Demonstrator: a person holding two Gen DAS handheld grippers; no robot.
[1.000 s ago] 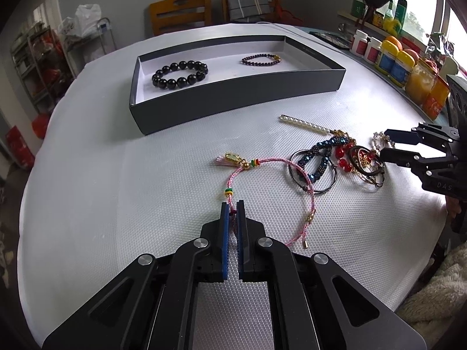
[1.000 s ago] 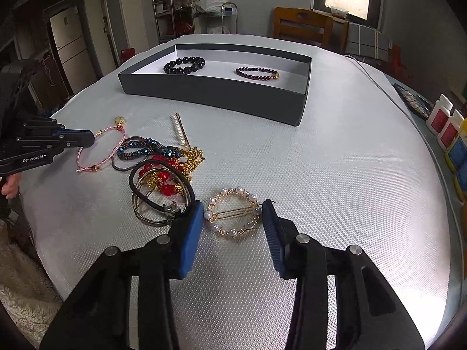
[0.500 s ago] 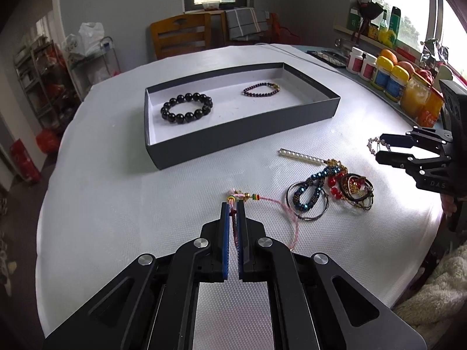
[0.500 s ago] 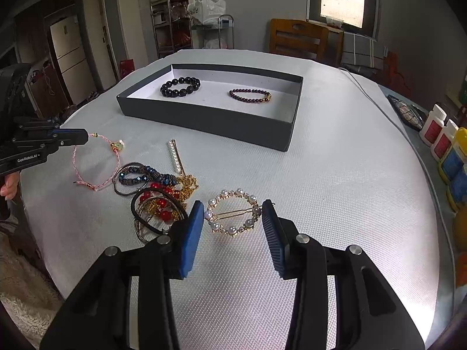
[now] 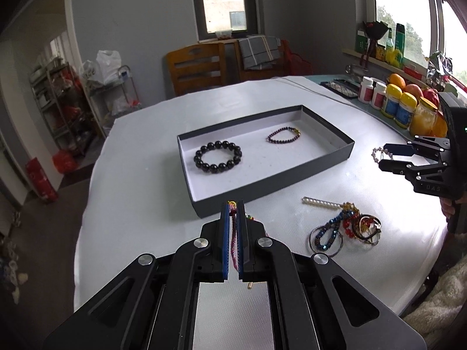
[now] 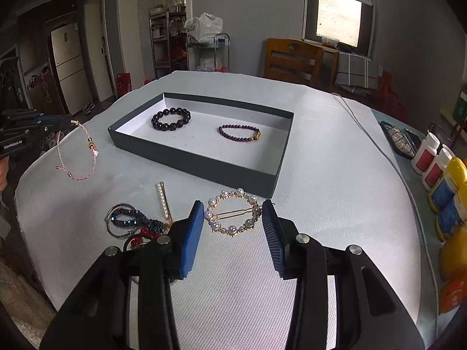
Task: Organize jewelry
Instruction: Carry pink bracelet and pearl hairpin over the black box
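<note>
My left gripper is shut on a pink cord bracelet, and the bracelet dangles in the air from the left gripper above the table's left side. The pads of my right gripper are shut on a round gold-and-pearl hair clip. In the left wrist view the clip hangs off the table at the right gripper. Beyond both stands a dark box holding a black bead bracelet and a purple bead bracelet.
A tangle of bracelets and a pearl bar clip lie on the white cloth in front of the box. Bottles, jars and fruit line the right edge. A thin cable crosses the far right. A wooden chair stands behind the table.
Both grippers have risen. The pink bracelet has come off the cloth and now hangs free from the left one. The pearl clip has stayed between the right one's pads.
</note>
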